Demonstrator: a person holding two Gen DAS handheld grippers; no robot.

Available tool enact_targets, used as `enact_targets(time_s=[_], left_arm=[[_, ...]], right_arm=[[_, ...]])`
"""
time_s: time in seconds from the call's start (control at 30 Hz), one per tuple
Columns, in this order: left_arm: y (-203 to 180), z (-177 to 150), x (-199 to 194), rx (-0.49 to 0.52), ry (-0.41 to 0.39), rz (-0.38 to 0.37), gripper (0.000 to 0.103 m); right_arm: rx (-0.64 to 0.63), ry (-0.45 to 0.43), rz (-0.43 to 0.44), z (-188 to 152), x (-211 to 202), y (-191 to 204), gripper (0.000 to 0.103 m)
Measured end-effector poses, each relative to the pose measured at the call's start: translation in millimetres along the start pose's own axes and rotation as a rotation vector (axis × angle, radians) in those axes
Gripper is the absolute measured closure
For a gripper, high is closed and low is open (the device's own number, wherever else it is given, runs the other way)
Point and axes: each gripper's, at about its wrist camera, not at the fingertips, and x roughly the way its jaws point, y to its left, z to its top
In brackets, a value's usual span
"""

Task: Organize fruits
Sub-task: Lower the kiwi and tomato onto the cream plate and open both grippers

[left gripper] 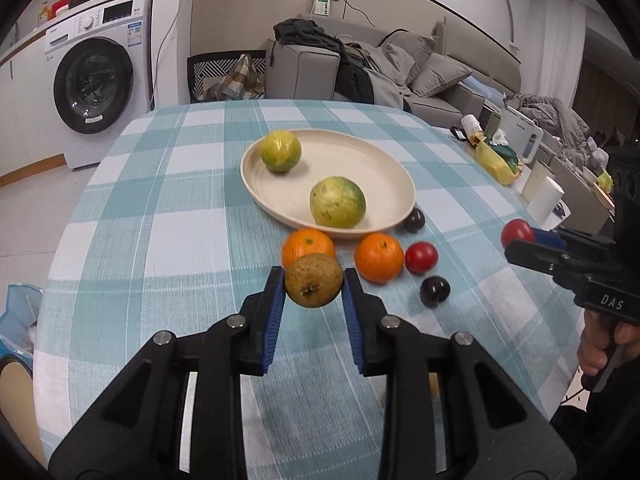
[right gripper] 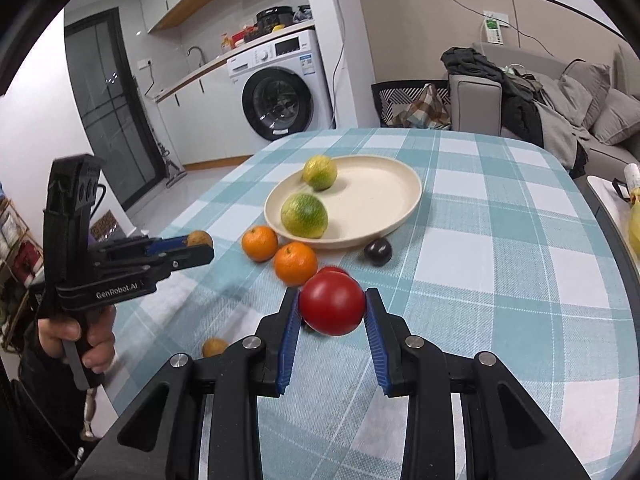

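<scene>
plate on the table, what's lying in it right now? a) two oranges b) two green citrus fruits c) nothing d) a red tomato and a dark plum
b: two green citrus fruits lie in the plate, while the oranges sit on the cloth beside it.

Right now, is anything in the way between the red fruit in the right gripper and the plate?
Yes. The right gripper holds the red fruit above the cloth. Two oranges lie on the cloth between it and the plate, near the rim. Carried above them, nothing visible blocks it; the plate's right half is bare.
</scene>
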Motion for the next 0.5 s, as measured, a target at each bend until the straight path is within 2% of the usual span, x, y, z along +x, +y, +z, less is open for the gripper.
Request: enact_targets(time_s=[0.17, 0.5], left_arm=[[0.4, 19.9, 8.6, -0.001, -0.038, 0.006, 0.077], [12.6, 52.5, 38.4, -0.014, -0.083, 0.032, 0.077]], right_arm=[[0.040, -0.035, -0.003, 21.8, 0.2, -9.2, 0.070], [0.030, -0.064, -0.003, 47.3, 10.6, -14.3, 0.070]])
